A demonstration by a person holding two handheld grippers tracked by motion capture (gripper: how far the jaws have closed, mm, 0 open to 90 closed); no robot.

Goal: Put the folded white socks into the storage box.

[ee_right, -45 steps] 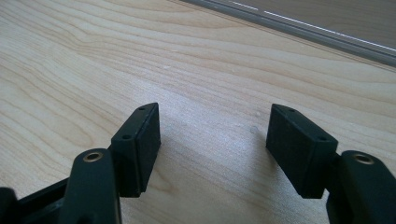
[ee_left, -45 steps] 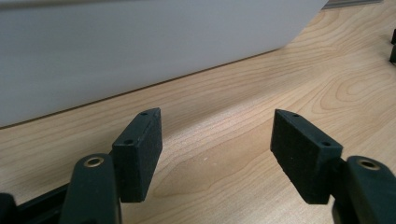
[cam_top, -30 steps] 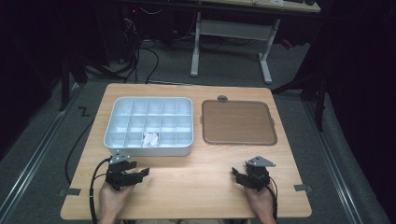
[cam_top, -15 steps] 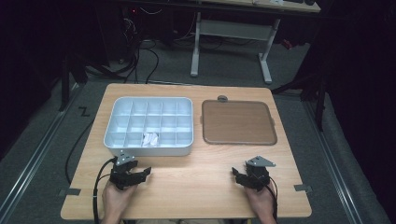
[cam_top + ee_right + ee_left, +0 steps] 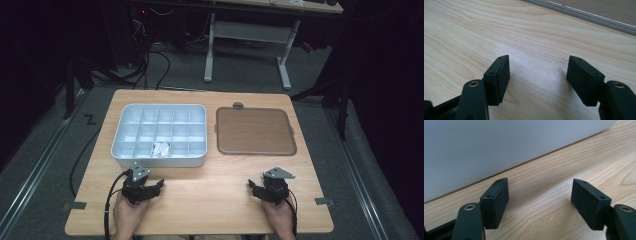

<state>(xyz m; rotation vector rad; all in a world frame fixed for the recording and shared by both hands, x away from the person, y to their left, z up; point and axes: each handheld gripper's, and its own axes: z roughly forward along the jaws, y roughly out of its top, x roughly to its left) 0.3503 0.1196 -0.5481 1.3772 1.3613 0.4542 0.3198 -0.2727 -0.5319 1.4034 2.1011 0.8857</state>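
Table (image 5: 200, 200) of pale wood carries everything, with a grey compartment tray (image 5: 122, 135) on its left half and a brown flat tray (image 5: 255, 131) to the right of it, the two lying side by side but apart. Near the front edge the person's hands rest on the wood, well apart, each holding a gripper. The left gripper (image 5: 150, 186) sits just in front of the grey tray's near wall, which rises close ahead in the left gripper view; its jaws have just been opening and stand wide with bare wood between them. The right gripper (image 5: 256, 188) lies in front of the brown tray, jaws likewise spread wide and holding nothing. Smallest is a crumpled white piece (image 5: 161, 148) lying in a front-row compartment of the grey tray
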